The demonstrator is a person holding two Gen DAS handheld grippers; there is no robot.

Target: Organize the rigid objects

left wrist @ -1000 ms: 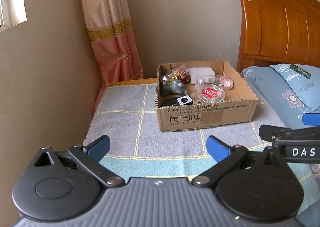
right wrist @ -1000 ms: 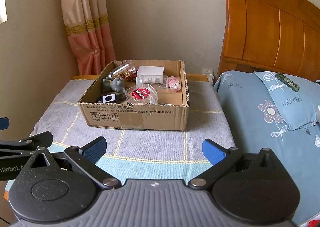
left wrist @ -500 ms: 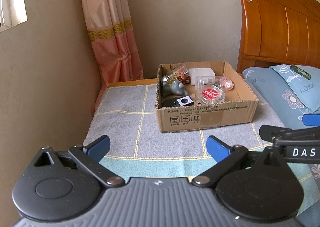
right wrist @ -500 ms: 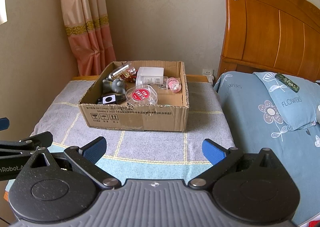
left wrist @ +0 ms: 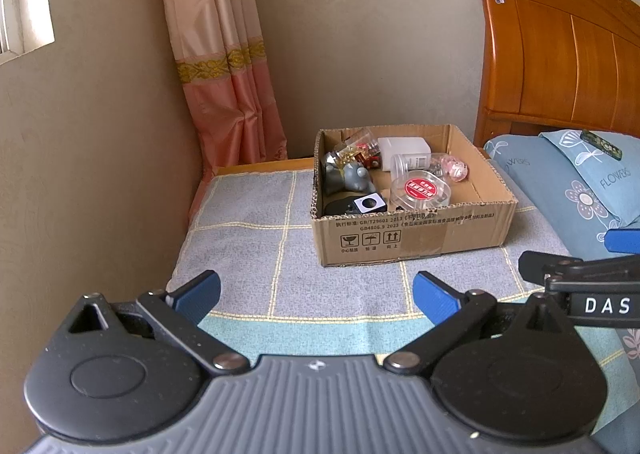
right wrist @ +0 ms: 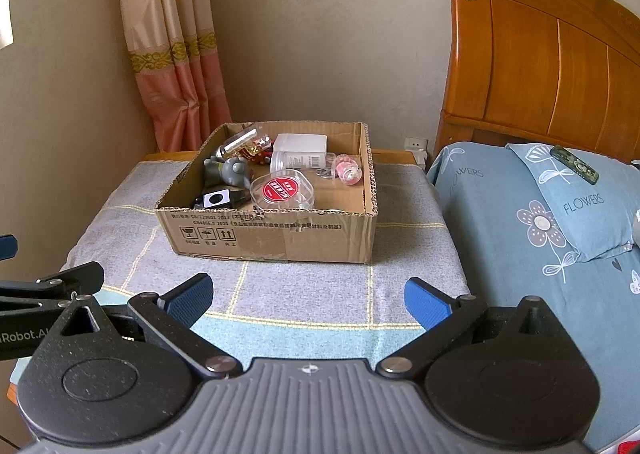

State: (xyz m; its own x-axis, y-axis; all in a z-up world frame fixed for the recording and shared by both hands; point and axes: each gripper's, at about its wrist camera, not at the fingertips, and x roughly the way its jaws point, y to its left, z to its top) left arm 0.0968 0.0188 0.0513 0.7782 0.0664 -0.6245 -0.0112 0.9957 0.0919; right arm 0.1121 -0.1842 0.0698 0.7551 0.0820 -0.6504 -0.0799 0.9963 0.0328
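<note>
Cardboard box [right wrist: 280, 240]: matt, corrugated edges. Round container [right wrist: 285, 190]: clear glossy plastic. Tabletop [right wrist: 304, 294] cover: rough woven cloth. Headboard [right wrist: 552, 66]: glossy varnished wood.

walls: beige, faint pattern [right wrist: 320, 14] | curtain: peach-and-salmon with gold band, in the corner [left wrist: 224, 66] | window: bright edge at far left [left wrist: 24, 14] | surface: grey checked cloth [left wrist: 248, 238] | bed: orange wooden headboard [right wrist: 540, 62], blue floral pillow [right wrist: 580, 206] | wall socket beside headboard [right wrist: 416, 144] | light: soft daylight
</note>
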